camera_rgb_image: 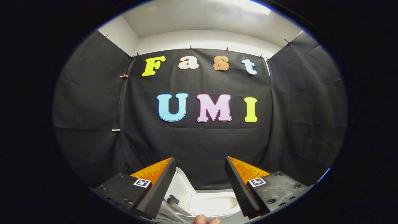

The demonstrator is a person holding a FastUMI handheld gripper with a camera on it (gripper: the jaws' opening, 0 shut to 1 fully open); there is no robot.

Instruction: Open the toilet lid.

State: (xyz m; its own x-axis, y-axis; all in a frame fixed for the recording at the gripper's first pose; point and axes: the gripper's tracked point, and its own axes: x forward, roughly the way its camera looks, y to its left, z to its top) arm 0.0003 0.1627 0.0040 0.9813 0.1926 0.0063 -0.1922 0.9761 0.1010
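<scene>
Nearest to the camera is a fingertip (206,220) of a person, low between the two fingers of the gripper (200,189). The jaws stand wide apart and hold nothing. Going from the left, the left finger comes first, and close beside its inner face rises the toilet lid (182,188), a white panel that seems to be tilted up already, though I cannot tell how far. A small dark part sits near its base, maybe a hinge. To the right of the lid, between the fingers and a little beyond them, lies the pale toilet seat (217,203) with the bowl opening. Then comes the right finger. I judge the lid to be stiff moulded plastic, light, smooth and rather slippery, turning on its rear hinge; the free front edge is the best place to take hold, or to push from below. Behind everything hangs the black cloth wall (199,146), close behind the toilet, which could limit the swing of the lid.
</scene>
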